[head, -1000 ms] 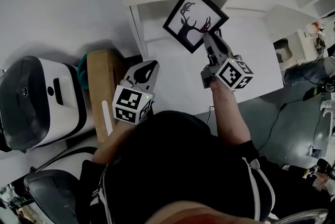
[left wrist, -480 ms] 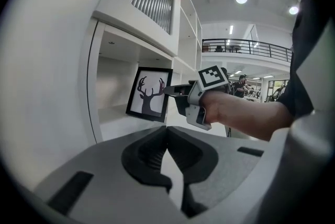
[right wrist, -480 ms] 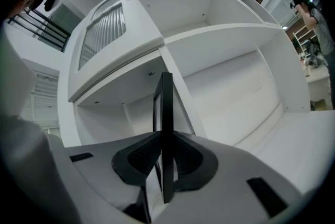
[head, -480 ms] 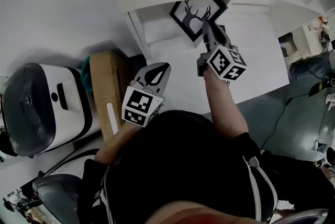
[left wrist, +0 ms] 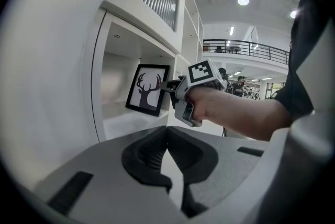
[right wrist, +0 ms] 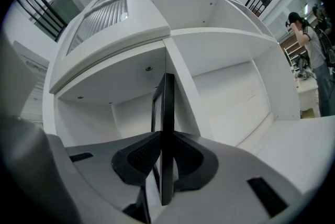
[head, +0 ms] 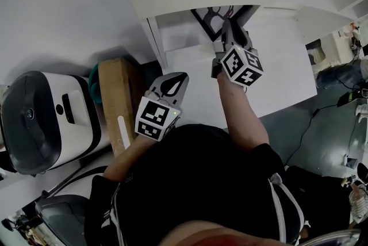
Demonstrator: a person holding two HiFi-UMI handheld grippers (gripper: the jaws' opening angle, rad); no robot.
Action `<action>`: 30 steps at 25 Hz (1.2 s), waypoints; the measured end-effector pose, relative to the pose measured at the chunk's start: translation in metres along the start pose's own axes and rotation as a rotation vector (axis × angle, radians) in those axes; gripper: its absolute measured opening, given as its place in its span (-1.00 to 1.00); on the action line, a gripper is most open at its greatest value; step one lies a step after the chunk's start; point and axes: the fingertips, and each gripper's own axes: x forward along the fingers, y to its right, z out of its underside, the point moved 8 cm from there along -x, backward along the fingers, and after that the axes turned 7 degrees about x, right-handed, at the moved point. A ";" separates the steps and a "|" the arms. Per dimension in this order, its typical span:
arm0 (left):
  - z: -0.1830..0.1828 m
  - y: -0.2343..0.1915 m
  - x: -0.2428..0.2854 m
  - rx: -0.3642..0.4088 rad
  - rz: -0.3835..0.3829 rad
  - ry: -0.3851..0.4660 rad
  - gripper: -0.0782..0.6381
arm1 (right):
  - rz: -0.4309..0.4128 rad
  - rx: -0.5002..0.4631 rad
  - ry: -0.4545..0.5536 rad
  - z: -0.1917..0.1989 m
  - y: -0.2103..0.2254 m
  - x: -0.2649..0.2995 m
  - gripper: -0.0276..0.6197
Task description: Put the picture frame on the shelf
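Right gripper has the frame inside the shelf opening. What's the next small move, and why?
Probably ease the right gripper down a little until the bottom edge of the picture frame sits on the shelf board, before any release. Its jaws clamp the frame's edge, the frame stands nearly upright inside the compartment, and I cannot tell whether it touches the board.

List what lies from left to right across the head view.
White appliance → wooden box → left gripper → right gripper. The picture frame in the right gripper's jaws overlaps that gripper, so it is left out.
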 end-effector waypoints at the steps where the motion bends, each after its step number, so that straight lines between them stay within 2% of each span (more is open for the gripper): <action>1: 0.000 -0.001 0.000 -0.001 0.000 0.000 -0.76 | 0.001 -0.002 0.001 0.000 0.000 0.001 -0.68; 14: 0.005 -0.006 0.002 -0.029 0.010 0.001 -0.76 | -0.122 0.070 -0.094 0.006 0.010 0.005 -0.59; 25: 0.008 -0.008 0.002 -0.056 -0.010 -0.003 -0.76 | -0.178 0.135 -0.169 0.015 0.014 0.012 -0.59; 27: 0.008 -0.008 0.002 -0.061 -0.012 -0.003 -0.76 | -0.178 0.134 -0.161 0.016 0.013 0.012 -0.63; 30: 0.008 -0.008 0.003 -0.064 -0.014 -0.006 -0.76 | -0.130 0.119 -0.113 0.019 0.010 0.011 -0.65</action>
